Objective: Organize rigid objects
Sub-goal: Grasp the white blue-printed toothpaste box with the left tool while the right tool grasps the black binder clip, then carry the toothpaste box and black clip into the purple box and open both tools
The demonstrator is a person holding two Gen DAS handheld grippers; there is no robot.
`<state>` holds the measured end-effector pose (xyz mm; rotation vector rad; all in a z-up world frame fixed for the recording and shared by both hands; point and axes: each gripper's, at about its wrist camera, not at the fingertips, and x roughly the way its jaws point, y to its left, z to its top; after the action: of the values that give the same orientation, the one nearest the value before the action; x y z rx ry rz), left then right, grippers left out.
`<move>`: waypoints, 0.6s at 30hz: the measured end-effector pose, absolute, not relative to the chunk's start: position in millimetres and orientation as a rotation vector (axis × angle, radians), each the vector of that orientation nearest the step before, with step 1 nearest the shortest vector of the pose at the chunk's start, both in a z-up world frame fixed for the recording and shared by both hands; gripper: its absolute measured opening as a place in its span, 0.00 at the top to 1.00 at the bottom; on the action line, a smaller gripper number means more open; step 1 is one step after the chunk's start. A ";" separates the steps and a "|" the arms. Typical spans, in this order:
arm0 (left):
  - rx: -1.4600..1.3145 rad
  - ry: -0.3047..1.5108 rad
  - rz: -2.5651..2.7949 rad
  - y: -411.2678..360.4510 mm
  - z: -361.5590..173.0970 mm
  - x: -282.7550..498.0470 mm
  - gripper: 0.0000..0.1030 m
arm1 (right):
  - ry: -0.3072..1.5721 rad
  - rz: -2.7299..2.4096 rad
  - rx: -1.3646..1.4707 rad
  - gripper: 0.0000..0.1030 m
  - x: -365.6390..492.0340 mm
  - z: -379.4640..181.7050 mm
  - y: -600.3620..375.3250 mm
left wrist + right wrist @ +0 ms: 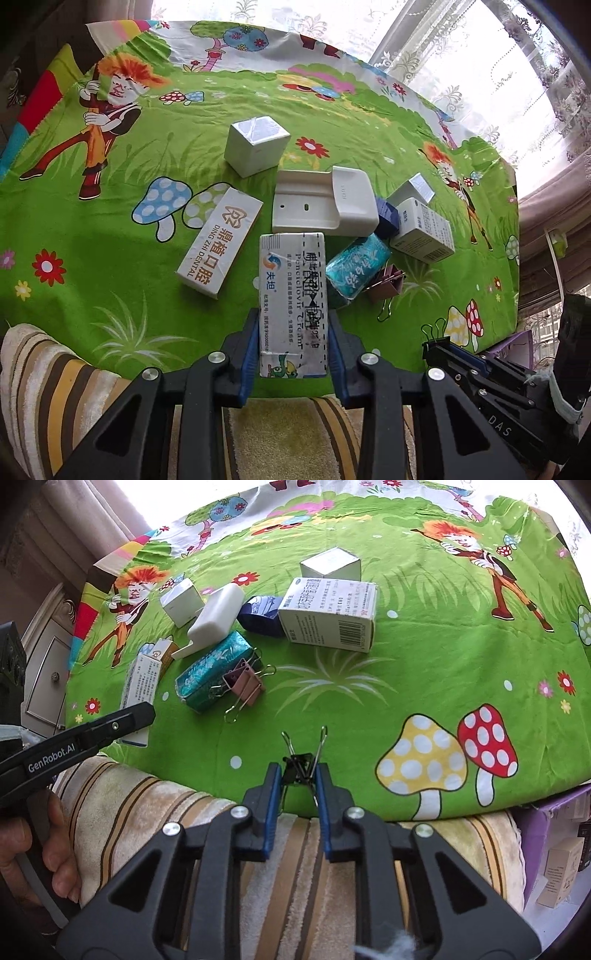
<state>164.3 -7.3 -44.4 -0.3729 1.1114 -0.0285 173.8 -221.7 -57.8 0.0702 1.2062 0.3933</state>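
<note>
Green cartoon cloth [110, 229] covers the table; left gripper [293, 332] pinches a cream box [291, 295], right gripper [297, 775] pinches a black binder clip [301, 766] at 6 o'clock.

We record strong daylight in both views. In the left wrist view it enters through the lace curtains [480, 62] at upper right, which are blown out to near white with pattern detail partly lost. The green cloth [332, 110] is evenly lit and saturated; we note a soft shadow across its lower left. The white cube box [256, 144] shows glare on its top face. In the right wrist view the silver box [330, 565] top also glares, and the far edge of the cloth washes out. Fisheye distortion bows the cloth edges; corners vignette to black. Focus is sharp centrally, softer toward the rims.
</note>
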 end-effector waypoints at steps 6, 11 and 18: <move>-0.434 1.029 -0.045 -2.9 -24.8 143.2 0.67 | 1.135 0.401 0.109 0.78 161.2 -40.5 -233.7; -0.463 0.981 -0.069 -8.9 -10.8 128.9 0.67 | 1.083 0.389 0.126 0.78 147.6 -24.6 -240.4; -0.447 0.967 -0.167 -45.0 3.5 116.0 0.67 | 1.048 0.356 0.184 0.78 129.4 -8.8 -268.1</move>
<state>116.0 -45.0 3.5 -0.4469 0.9673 -0.1667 129.4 -268.1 -8.8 0.1844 1.0484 0.3555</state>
